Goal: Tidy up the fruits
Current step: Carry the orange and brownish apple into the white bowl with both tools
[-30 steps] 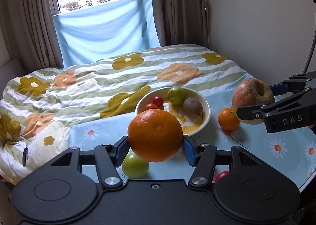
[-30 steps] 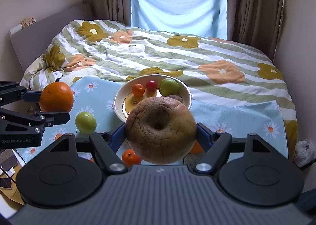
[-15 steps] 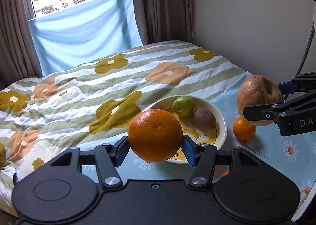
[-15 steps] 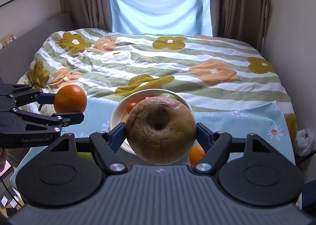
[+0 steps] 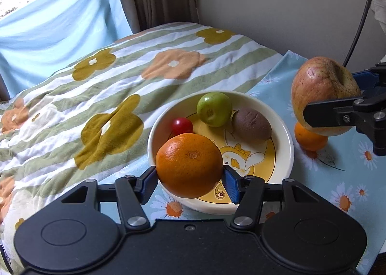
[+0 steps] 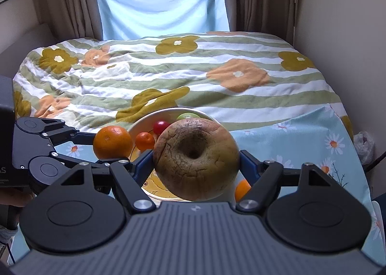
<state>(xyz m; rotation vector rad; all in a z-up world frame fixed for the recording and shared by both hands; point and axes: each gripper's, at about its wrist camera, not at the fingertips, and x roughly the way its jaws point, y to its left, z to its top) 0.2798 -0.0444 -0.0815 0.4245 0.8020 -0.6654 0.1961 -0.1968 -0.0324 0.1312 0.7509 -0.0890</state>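
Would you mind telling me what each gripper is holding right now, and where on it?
The left gripper pinches the large orange across its sides; the right gripper clamps the wrinkled apple across its sides.

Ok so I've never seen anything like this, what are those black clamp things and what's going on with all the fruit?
Those are two hand-held grippers, one in each of a person's hands; no robot arm is involved. Each carries a wide-angle camera looking along its two fingers, which gives you the two pictures.

In the left one, the left gripper is clamped on a large orange above a cream bowl. In the bowl lie a green fruit, a brown kiwi and a small red tomato.

In the right one, the right gripper is clamped on a big wrinkled apple, also near the bowl.

A small orange sits on the blue daisy cloth, which lies over a flowered bedspread.
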